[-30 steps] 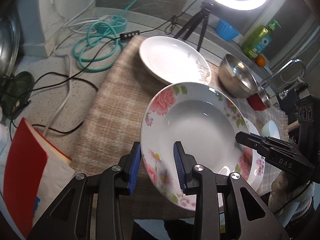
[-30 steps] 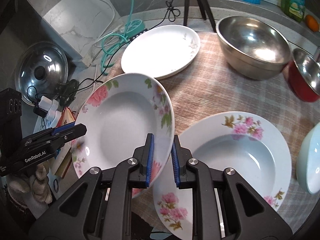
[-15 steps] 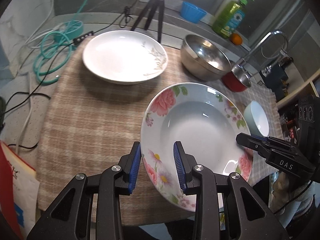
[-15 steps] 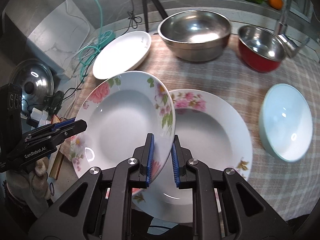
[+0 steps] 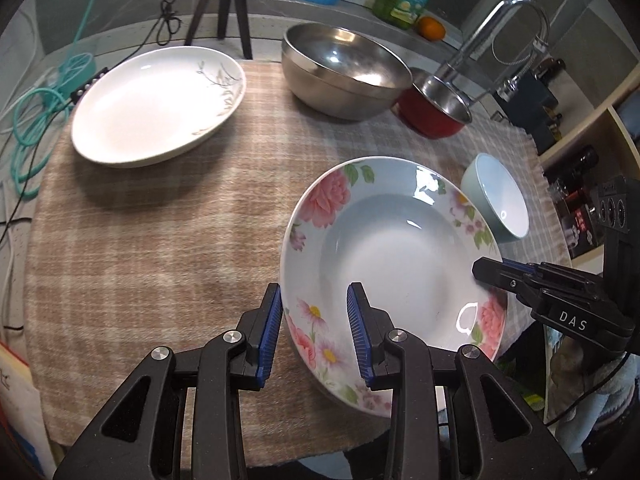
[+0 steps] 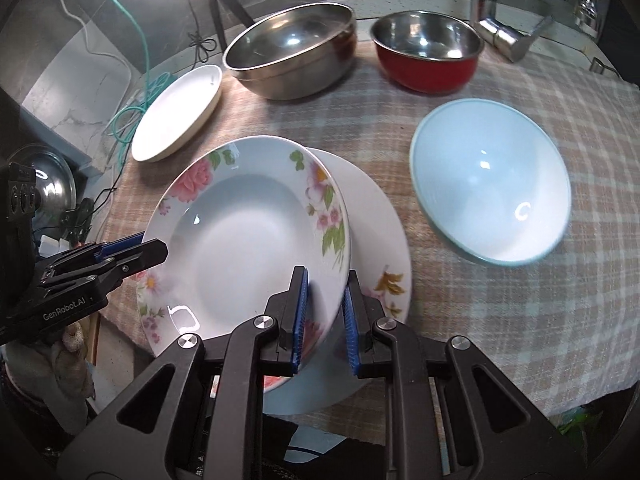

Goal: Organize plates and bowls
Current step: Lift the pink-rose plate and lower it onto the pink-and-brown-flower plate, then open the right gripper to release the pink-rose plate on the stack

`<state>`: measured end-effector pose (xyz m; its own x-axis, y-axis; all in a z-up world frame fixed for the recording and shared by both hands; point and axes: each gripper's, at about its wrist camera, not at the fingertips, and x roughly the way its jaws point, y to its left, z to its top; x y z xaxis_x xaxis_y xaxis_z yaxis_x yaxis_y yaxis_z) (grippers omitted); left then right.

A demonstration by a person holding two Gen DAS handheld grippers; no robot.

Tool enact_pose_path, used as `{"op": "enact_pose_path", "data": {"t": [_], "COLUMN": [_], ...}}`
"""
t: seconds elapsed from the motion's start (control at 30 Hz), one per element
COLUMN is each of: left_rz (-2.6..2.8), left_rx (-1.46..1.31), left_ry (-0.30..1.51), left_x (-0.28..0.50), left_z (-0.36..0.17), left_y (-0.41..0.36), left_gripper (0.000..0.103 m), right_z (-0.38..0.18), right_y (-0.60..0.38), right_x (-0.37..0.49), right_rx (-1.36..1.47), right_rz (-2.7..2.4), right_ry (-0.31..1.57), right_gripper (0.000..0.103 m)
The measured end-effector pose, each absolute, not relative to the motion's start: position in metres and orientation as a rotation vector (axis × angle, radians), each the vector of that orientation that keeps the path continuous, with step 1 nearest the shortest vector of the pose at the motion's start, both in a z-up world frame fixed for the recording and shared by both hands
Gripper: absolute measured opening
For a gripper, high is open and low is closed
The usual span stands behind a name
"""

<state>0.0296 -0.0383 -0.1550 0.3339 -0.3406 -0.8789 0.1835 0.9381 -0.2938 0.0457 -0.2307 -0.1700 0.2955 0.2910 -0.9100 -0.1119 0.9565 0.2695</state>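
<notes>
Both grippers hold one floral deep plate [image 5: 392, 256] by opposite rims, above the checked cloth. My left gripper [image 5: 316, 332] is shut on its near-left rim; it shows at the left in the right wrist view [image 6: 132, 248]. My right gripper [image 6: 323, 316] is shut on the plate [image 6: 248, 236] too, and shows at the right in the left wrist view [image 5: 492, 270]. A second floral plate [image 6: 376, 240] lies on the cloth right under the held one. A plain white plate [image 5: 156, 104] lies at the far left.
A large steel bowl [image 5: 344, 68] and a red bowl [image 5: 436, 108] stand at the back. A pale blue bowl [image 6: 492, 188] sits at the right. A tap [image 5: 500, 40], tripod [image 5: 224, 4], teal cable [image 5: 36, 120] and pot lid [image 6: 48, 184] border the cloth [image 5: 140, 240].
Both grippers carried the floral plate to the right across the cloth, over the second floral plate, which it now largely covers. Both grips stay the same.
</notes>
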Motion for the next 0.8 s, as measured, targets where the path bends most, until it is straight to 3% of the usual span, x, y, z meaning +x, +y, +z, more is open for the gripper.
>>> {"op": "enact_pose_path", "data": {"t": [0.8], "left_rz": [-0.347], "left_rx": [-0.044], "left_ry": [1.206], "left_x": [0.031], "left_z": [-0.164], "left_y": [-0.061], "left_gripper": [0.031], "right_z": [-0.183], "right_y": [-0.227], "right_x": [0.044], "right_rx": [0.048], "right_rz": [0.235], "right_ry": [1.259], "right_gripper": [0.024]}}
